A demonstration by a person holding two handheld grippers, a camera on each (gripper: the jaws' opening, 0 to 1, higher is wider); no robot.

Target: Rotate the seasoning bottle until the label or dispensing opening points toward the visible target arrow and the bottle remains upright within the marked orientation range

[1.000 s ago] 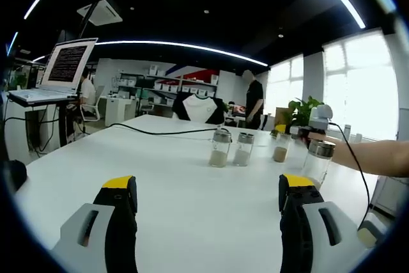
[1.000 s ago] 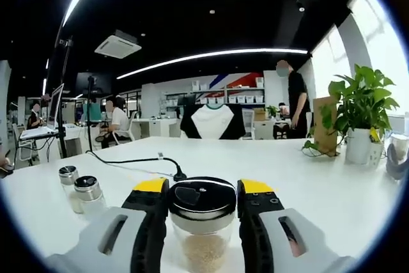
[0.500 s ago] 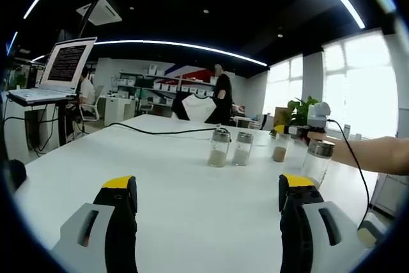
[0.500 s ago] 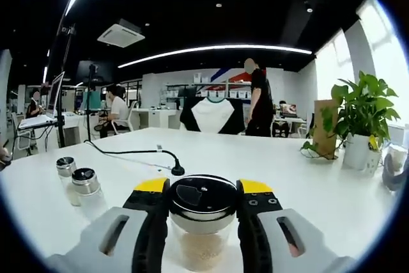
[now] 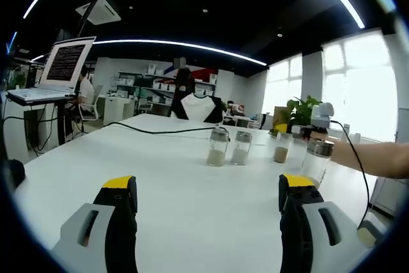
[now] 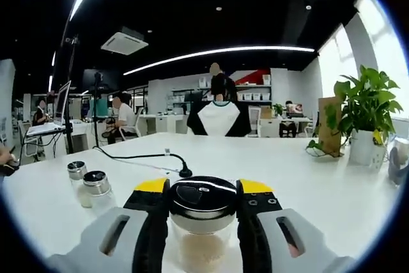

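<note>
Right gripper view, seasoning bottle [image 6: 203, 222] clamped between right gripper [image 6: 203, 191] jaws

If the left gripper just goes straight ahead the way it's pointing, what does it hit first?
Probably nothing soon. The left gripper is open over bare white table. The pair of seasoning bottles stands farther ahead, slightly right of centre; depth is unclear.
</note>
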